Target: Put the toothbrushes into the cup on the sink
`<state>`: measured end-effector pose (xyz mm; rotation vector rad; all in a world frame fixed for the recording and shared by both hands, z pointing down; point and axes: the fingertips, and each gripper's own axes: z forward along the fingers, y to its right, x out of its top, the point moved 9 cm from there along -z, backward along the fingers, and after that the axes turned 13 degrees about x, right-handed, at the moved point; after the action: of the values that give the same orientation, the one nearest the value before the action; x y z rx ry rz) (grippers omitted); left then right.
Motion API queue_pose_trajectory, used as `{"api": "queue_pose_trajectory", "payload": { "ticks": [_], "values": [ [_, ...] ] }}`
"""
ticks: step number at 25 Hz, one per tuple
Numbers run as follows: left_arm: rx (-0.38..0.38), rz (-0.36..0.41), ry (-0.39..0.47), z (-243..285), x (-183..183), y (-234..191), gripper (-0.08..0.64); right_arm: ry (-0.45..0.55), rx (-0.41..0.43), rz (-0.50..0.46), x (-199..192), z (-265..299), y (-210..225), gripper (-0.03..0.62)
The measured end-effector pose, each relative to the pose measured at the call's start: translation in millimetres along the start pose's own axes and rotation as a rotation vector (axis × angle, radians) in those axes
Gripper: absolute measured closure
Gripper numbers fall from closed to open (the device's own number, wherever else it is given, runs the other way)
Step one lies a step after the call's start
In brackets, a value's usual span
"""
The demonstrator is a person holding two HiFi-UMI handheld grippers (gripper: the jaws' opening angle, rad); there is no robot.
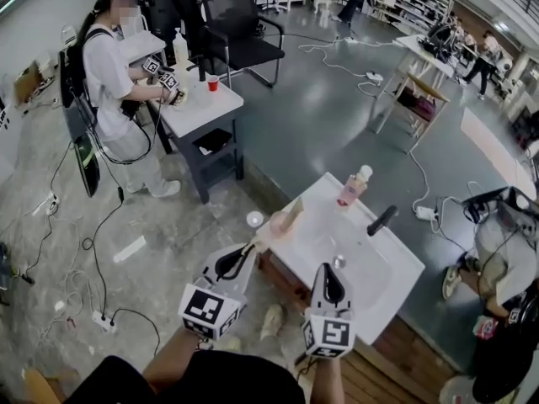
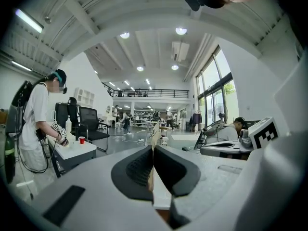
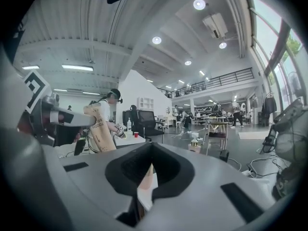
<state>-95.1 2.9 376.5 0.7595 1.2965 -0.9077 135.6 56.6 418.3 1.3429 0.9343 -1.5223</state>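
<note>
**Item: toothbrush pack** [image 1: 282, 219]. Flat kraft-paper sleeve with print on its face. It was held off the surface over the near left corner of the sink [image 1: 396, 284], not yet in any cup.

**Hold:** left gripper [image 1: 249, 249], jaws pressed together on the pack's near end. The left gripper view showed the sleeve edge-on, as a thin strip rising past the pads.

**Axis:** the long side ran straight out from the left jaws, forward and tilted somewhat up, with the free end over the sink's corner.

**Second tool:** right gripper [image 1: 328, 268], jaws closed, just beside the left one on its right, over the sink's near edge and apart from the pack. A thin tan sliver showed between its pads in the right gripper view; what it was could not be told. The left gripper was plainly the nearer and the only one seen carrying the pack.

**Target:** cup, not made out with certainty. A pale shape at the sink's corner merged with the sleeve.

**On the sink:** pink bottle [image 1: 354, 186] at the far edge and black faucet [image 1: 381, 220] to the right of the basin, both well clear of the pack's line.

**Beyond:** a person [image 1: 114, 82] at a white table [image 1: 202, 108], an office chair [image 1: 240, 32], and cables across the floor. Judged no obstruction.
</note>
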Motion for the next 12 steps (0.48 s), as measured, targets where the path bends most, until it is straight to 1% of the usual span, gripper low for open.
{"api": "queue_pose_trajectory", "payload": {
  "ticks": [12],
  "values": [
    [-0.005,0.002,0.000,-3.9,2.9,5.7,0.555,0.005,-0.003,0.005,2.7,-8.0,0.4,0.593]
  ]
}}
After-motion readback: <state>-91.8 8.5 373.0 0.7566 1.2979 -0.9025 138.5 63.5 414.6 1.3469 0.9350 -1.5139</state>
